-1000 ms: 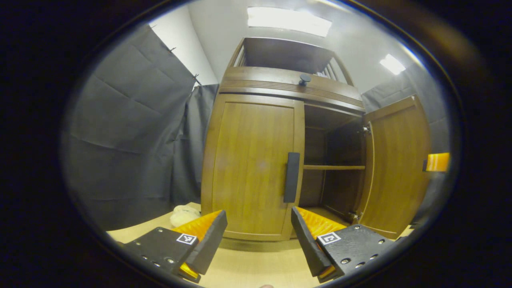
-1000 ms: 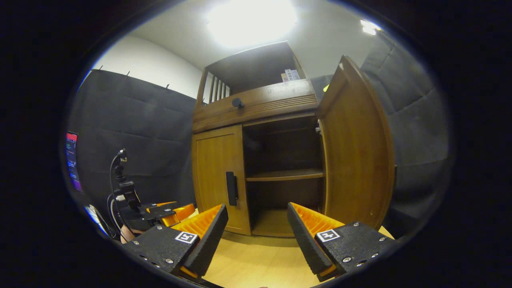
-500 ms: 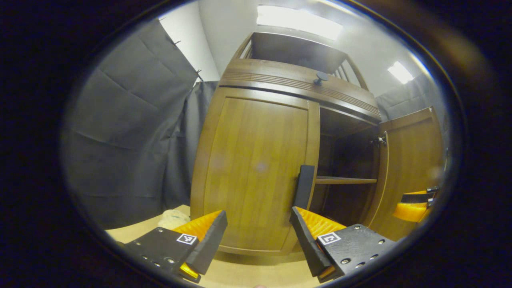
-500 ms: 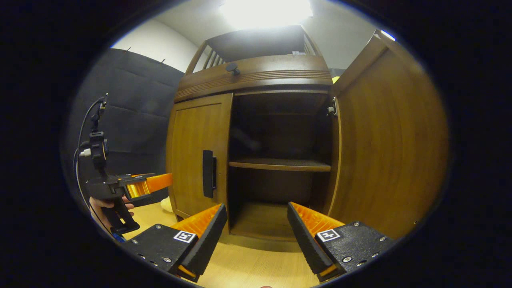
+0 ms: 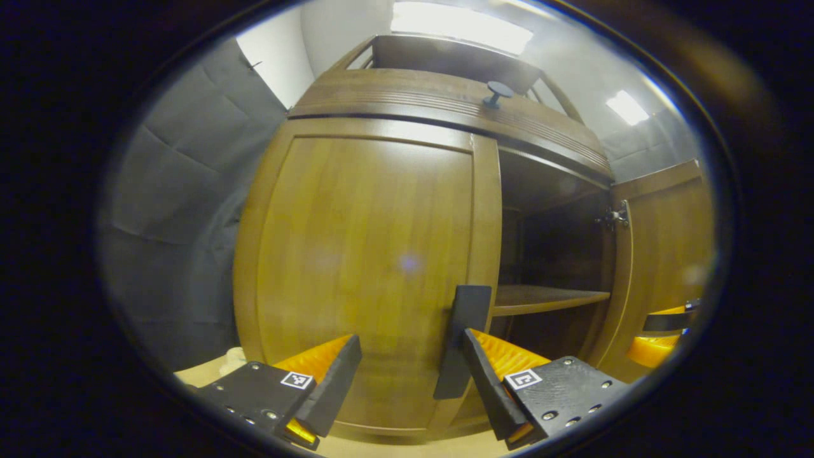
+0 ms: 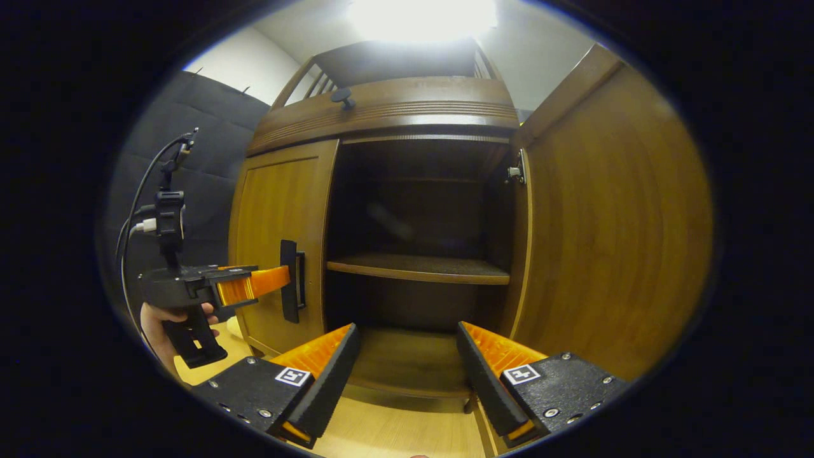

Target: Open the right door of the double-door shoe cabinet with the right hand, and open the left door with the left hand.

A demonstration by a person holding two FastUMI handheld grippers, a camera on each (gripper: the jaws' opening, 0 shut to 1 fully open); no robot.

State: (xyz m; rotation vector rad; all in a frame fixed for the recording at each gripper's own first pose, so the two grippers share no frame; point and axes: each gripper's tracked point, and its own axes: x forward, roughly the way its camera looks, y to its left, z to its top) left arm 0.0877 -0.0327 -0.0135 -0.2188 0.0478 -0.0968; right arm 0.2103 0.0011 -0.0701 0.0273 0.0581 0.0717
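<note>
In the left gripper view, your left gripper [image 5: 410,375] is at the bottom of the frame with its fingers set wide apart and nothing between them. The left door [image 5: 356,267] of the shoe cabinet [image 5: 445,105] fills the middle of this frame and it is closed. Its dark vertical handle [image 5: 461,340] stands at the lower centre, just beside the inner edge of your right-hand finger [image 5: 486,381]; I cannot tell if they touch. To the right of the handle you see the dark open compartment with a shelf [image 5: 547,298], and the right door [image 5: 664,267] is swung open at the right edge of the frame. In the right gripper view, your right gripper [image 6: 407,375] is also at the bottom, fingers wide, holding nothing, and it faces the open compartment above the wooden floor [image 6: 407,432]. The open right door [image 6: 610,229] takes the right side of this frame. At the left of this frame your hand [image 6: 159,321] holds the left gripper [image 6: 270,283], whose tips are just beside the handle [image 6: 291,289] of the closed left door [image 6: 276,235]. A small dark knob [image 6: 343,97] sits on the cabinet top in the upper part of the frame.
</note>
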